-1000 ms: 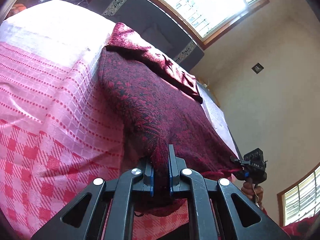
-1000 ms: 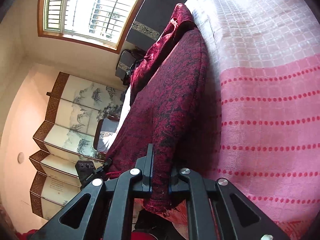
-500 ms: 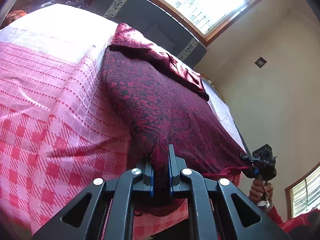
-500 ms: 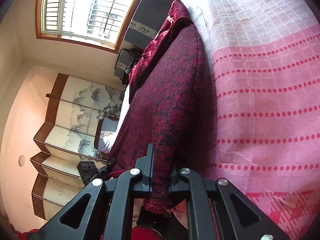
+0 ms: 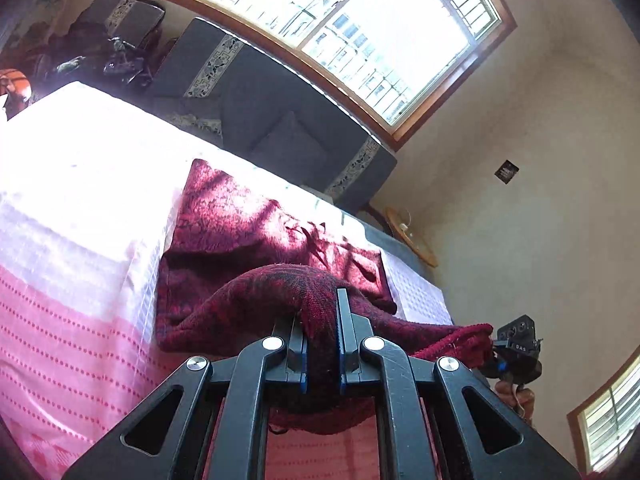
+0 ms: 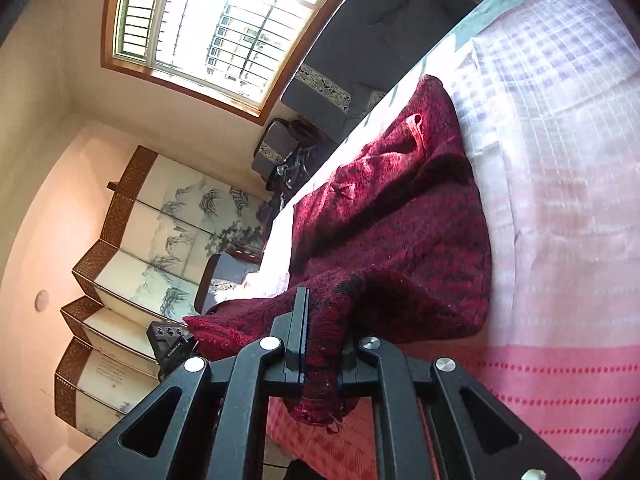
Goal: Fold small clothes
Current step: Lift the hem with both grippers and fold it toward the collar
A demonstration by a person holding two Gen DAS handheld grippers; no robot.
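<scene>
Left wrist view is showing the maroon garment (image 5: 256,240) on the pink bedcover (image 5: 72,340), where I am carrying its near edge, lately flat, forward with my left gripper (image 5: 320,344) and right gripper (image 6: 320,344) both clamping it, halving it.

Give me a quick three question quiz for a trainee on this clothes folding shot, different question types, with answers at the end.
1. True or false: both grippers are shut on the dark red garment.
2. Multiple choice: the garment's far part lies on A) a bare wooden floor, B) a pink and white bedspread, C) a metal tray.
3. Fill in: in the left wrist view, the other gripper shows at the ______ edge of the picture, holding the garment's hem.

Key
1. True: the left gripper and the right gripper each pinch a fold of cloth.
2. B.
3. Right: the right gripper is there.
</scene>
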